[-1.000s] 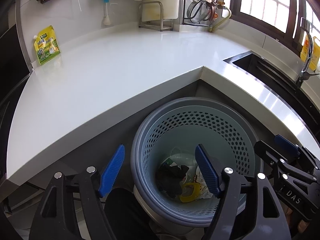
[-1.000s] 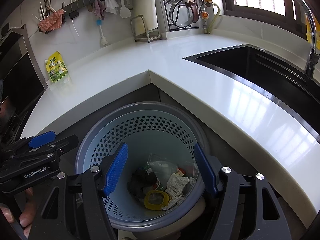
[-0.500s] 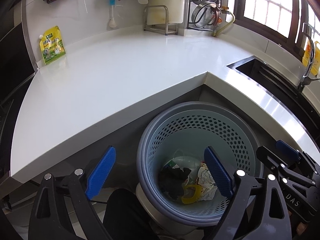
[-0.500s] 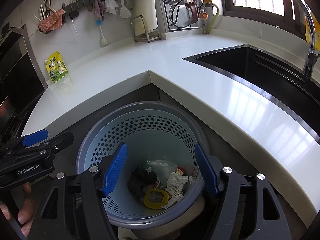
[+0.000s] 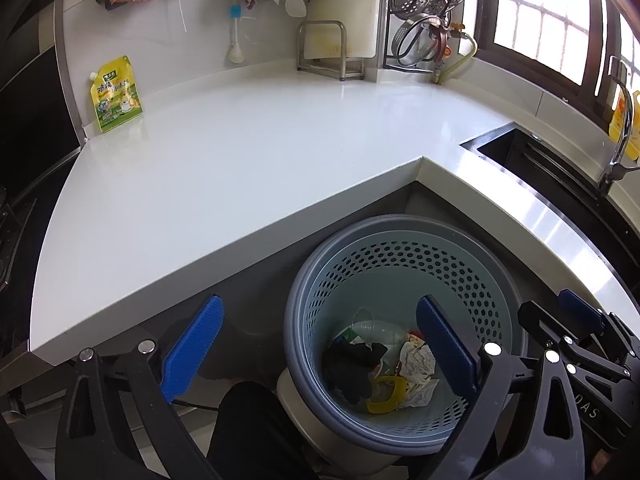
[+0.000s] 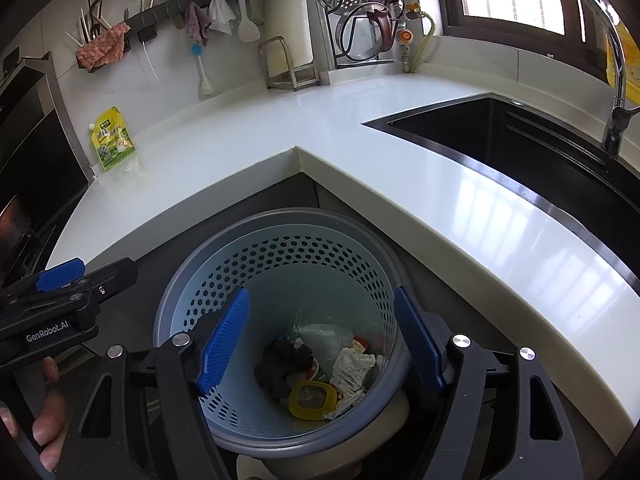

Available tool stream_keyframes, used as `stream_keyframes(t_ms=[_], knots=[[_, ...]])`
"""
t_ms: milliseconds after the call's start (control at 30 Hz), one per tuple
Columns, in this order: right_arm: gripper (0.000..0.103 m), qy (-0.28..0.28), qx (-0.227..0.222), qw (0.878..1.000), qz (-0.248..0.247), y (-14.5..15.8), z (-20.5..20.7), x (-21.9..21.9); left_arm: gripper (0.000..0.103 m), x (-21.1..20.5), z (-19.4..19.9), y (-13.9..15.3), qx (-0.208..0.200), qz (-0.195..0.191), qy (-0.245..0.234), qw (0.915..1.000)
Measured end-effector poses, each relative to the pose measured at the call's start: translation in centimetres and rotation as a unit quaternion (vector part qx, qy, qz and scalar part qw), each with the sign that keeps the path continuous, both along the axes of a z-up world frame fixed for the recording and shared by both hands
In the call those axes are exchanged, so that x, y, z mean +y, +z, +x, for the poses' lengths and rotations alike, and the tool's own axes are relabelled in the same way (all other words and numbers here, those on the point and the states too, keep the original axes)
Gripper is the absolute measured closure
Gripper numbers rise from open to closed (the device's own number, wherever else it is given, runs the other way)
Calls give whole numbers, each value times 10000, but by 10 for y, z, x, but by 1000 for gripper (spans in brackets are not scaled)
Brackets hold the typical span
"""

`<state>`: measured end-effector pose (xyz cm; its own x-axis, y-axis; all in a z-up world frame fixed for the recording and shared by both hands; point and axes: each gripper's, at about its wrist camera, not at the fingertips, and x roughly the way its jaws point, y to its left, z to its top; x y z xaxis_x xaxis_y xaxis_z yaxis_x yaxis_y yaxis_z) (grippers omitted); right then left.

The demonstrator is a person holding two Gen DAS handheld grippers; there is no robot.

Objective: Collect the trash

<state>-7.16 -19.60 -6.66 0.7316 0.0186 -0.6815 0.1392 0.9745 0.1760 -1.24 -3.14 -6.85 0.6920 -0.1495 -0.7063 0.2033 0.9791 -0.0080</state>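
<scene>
A blue perforated trash basket (image 5: 400, 256) stands on the floor in the corner below the white counter; it also shows in the right wrist view (image 6: 280, 256). Inside lie a black crumpled item (image 6: 282, 364), white crumpled paper (image 6: 352, 368), a clear plastic bottle (image 6: 320, 332) and a yellow ring-shaped lid (image 6: 310, 398). My left gripper (image 5: 320, 352) is open and empty above the basket's left rim. My right gripper (image 6: 320, 344) is open and empty over the basket's mouth. A yellow-green pouch (image 5: 115, 94) leans against the back wall on the counter (image 5: 240, 160).
A black sink (image 6: 520, 148) with a faucet (image 6: 616, 80) is set in the counter at the right. A metal rack (image 5: 330, 48) and hung utensils line the back wall. A dark oven front (image 6: 24, 152) stands at the left.
My left gripper has pulled back and up, and its jaws have opened wider. The right gripper has hardly moved. The trash in the basket lies as before.
</scene>
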Motion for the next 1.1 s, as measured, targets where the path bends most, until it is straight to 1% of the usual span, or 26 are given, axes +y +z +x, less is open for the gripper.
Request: stream_keyframes(t_ms=[333,767,1100], knots=[[31,-24,5,10000,-16,0,-1,-2,6,0,0,1,16,-10,22,10000],[31,-25,4,10000,-19,0,-1,-1,6,-3,-2,1,-47,190,40,9998],[31,-22,6,10000,-25,1,-1,-1,6,-3,-1,2,-22,198,74,9998]])
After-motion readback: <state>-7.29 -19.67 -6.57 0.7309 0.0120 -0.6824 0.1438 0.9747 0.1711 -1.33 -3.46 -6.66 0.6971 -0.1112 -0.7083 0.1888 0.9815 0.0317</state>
